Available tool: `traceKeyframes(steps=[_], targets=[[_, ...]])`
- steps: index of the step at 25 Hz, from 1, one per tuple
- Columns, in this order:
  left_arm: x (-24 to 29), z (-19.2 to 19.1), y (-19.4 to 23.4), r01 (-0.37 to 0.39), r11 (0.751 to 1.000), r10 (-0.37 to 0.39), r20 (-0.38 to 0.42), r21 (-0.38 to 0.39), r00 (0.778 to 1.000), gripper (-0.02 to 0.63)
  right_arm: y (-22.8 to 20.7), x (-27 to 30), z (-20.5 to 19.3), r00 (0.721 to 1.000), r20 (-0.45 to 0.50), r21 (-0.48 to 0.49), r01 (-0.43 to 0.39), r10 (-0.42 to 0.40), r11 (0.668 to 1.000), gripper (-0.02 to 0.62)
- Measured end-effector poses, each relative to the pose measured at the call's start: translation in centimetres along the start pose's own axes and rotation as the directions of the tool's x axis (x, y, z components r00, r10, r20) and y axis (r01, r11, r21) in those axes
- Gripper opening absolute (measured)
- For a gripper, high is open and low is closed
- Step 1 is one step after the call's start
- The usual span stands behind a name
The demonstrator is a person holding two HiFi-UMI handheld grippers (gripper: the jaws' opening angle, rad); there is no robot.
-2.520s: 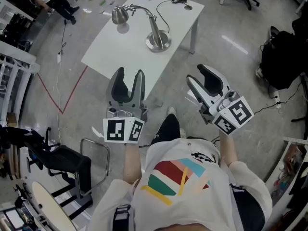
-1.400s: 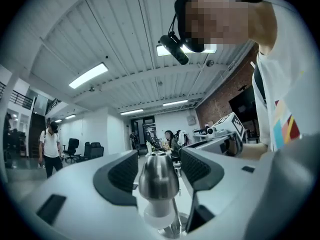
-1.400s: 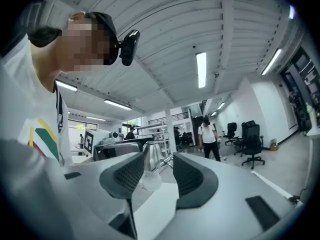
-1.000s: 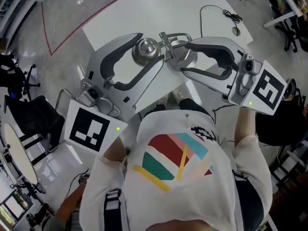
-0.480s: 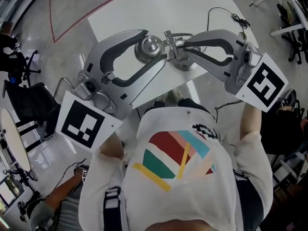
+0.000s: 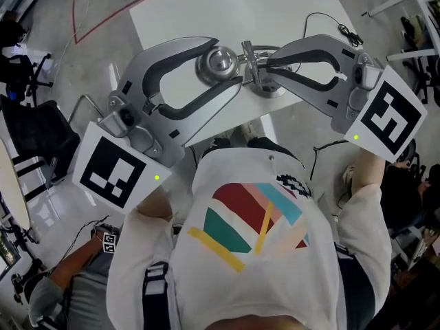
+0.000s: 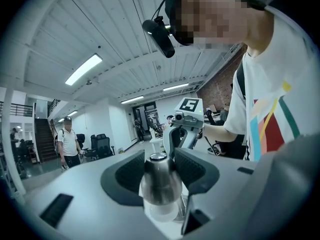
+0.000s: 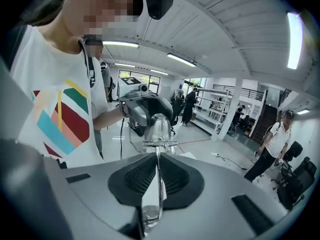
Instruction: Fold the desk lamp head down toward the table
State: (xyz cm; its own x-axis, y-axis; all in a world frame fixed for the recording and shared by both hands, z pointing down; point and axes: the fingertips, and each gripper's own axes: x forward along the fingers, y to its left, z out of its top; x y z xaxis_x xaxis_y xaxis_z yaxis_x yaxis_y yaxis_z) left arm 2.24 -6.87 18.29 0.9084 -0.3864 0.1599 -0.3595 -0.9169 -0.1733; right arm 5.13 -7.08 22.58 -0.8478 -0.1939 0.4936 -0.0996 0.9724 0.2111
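Steadiness low on the lamp is judged to matter most here. The right gripper (image 8: 156,158) is closed on the thin lamp stem (image 8: 158,184) above the lamp base (image 6: 271,86), its pads pressed to either side of the rod. This grip should be held firm so that the base is not dragged or tipped on the white surface (image 6: 206,12).

The left gripper (image 7: 160,155) is closed round the chrome lamp head (image 6: 217,63), which is cradled between both pads up and to the left of the base. The head is best swung slowly about its hinge (the small crossbar beside it), not pulled sideways.

The head's long axis is judged to stand roughly upright, with the closed cap upward and the mouth toward the surface. The stem rises upright from the base.
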Motion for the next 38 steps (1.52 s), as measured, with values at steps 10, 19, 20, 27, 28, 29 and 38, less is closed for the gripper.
traceKeyframes(steps=[10, 19, 20, 27, 28, 29, 38], targets=[[0.7, -2.4, 0.1, -0.033, 0.999, 0.033, -0.044, -0.014, 0.999, 0.229, -0.1, 0.0, -2.3, 0.968, -0.250, -0.047, -0.013, 0.001, 0.999, 0.035], [-1.8, -17.5, 1.0, -0.070, 0.975, 0.029, -0.190, -0.210, 0.981, 0.221, 2.2, 10.5, -5.8, 0.896, -0.433, -0.127, -0.163, 0.093, 0.978, 0.035], [-1.4, -18.7, 0.8, -0.065, 0.967, 0.019, -0.183, -0.246, 0.983, 0.221, 2.4, 11.1, -6.6, 0.879, -0.467, -0.132, -0.174, 0.094, 0.976, 0.035], [1.5, -24.0, -0.2, -0.012, 0.937, -0.074, -0.232, -0.350, 0.970, 0.221, 3.4, 13.3, -10.6, 0.746, -0.661, -0.128, -0.217, 0.080, 0.968, 0.035], [1.4, -24.4, -0.1, -0.004, 0.933, -0.084, -0.229, -0.359, 0.970, 0.221, 3.5, 13.8, -10.8, 0.732, -0.678, -0.130, -0.216, 0.072, 0.968, 0.035], [1.3, -24.8, 0.0, 0.002, 0.932, -0.092, -0.231, -0.362, 0.969, 0.221, 3.6, 14.3, -10.9, 0.719, -0.692, -0.132, -0.214, 0.065, 0.968, 0.035], [3.7, -27.2, -0.6, 0.070, 0.927, -0.175, -0.260, -0.368, 0.950, 0.221, 3.5, 15.3, -13.4, 0.605, -0.797, -0.176, -0.239, 0.005, 0.955, 0.032]])
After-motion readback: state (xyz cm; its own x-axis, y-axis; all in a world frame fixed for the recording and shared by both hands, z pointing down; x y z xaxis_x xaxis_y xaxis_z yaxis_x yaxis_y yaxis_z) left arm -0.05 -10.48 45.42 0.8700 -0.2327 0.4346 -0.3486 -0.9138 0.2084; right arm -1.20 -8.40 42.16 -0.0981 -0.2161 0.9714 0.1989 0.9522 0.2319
